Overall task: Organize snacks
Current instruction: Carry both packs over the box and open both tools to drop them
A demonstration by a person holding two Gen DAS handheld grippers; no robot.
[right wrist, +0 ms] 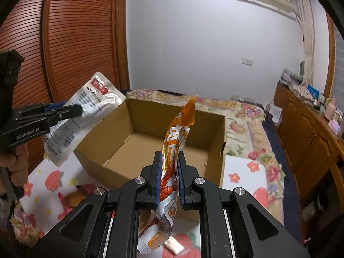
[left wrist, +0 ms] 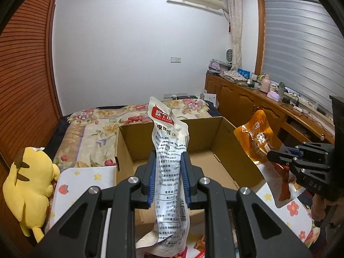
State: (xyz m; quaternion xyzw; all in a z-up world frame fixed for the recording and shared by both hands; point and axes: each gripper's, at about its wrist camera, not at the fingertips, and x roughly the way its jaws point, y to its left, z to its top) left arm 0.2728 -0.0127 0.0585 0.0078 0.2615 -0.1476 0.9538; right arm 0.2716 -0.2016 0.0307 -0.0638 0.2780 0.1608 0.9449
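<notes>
My left gripper (left wrist: 168,161) is shut on a white snack pouch (left wrist: 169,137) with a red label and black print; the pouch sticks up between the blue pads, in front of an open cardboard box (left wrist: 197,129). In the right wrist view that white pouch (right wrist: 86,111) hangs at the left in the left gripper (right wrist: 74,109). My right gripper (right wrist: 169,161) is shut on an orange snack pouch (right wrist: 178,133), held upright just before the cardboard box (right wrist: 215,126), which looks empty inside. From the left wrist view the orange pouch (left wrist: 260,137) and right gripper (left wrist: 277,155) sit right of the box.
The box rests on a bed with a floral cover (left wrist: 90,129) and a white strawberry-print cloth (right wrist: 49,178). More snack packets (right wrist: 75,195) lie on the cloth near me. A yellow plush toy (left wrist: 30,185) sits at the left. A wooden cabinet (left wrist: 247,99) lines the right wall.
</notes>
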